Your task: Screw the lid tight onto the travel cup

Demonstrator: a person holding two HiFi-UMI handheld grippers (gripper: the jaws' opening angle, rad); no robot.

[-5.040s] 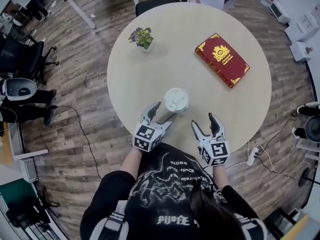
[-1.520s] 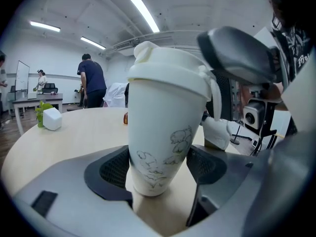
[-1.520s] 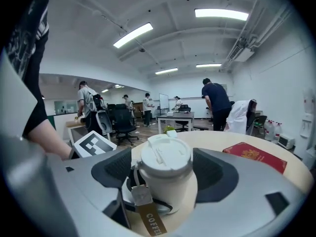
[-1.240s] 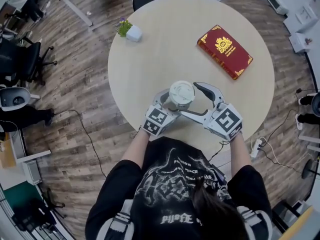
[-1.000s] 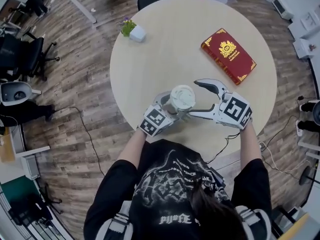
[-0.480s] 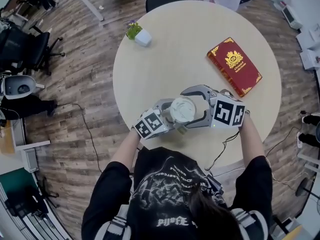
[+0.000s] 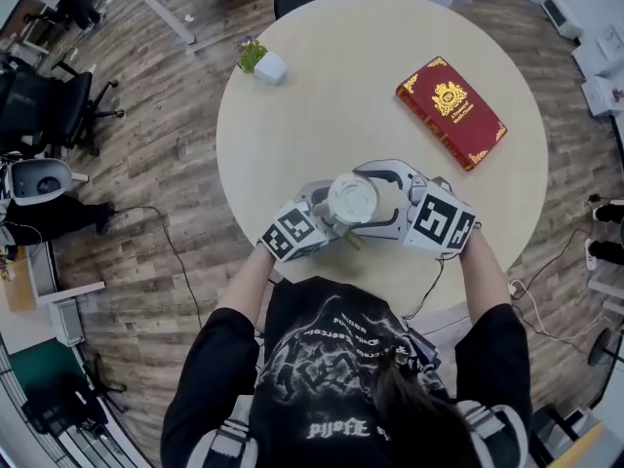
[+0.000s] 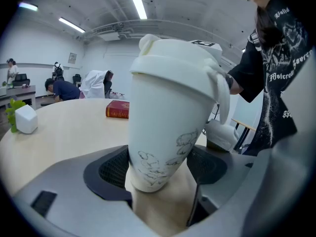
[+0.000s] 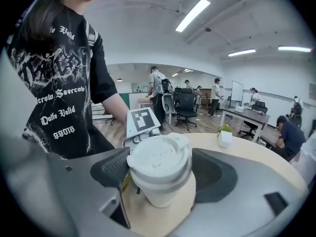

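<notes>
A white travel cup (image 7: 343, 218) with a white lid (image 7: 352, 199) stands near the front edge of the round table (image 7: 331, 105). My left gripper (image 7: 331, 214) comes in from the left and is shut on the cup's lower body (image 8: 163, 147); both pads (image 8: 116, 169) touch it. My right gripper (image 7: 359, 199) reaches in from the right at lid height. The lid (image 9: 159, 162) sits between its pads (image 9: 111, 171), which have just been closing and touch the rim on both sides. The left gripper's marker cube (image 9: 143, 122) shows behind the cup.
A red book (image 7: 450, 112) lies at the table's far right. A small potted plant (image 7: 258, 61) stands at the far left edge. Office chairs (image 7: 44, 105), desks and several people fill the room around the table. A cable (image 7: 161, 252) runs on the wooden floor.
My right gripper has swung in from the cup's right side, and its jaws now bracket the lid. The left gripper has stayed on the cup, which has not moved.
</notes>
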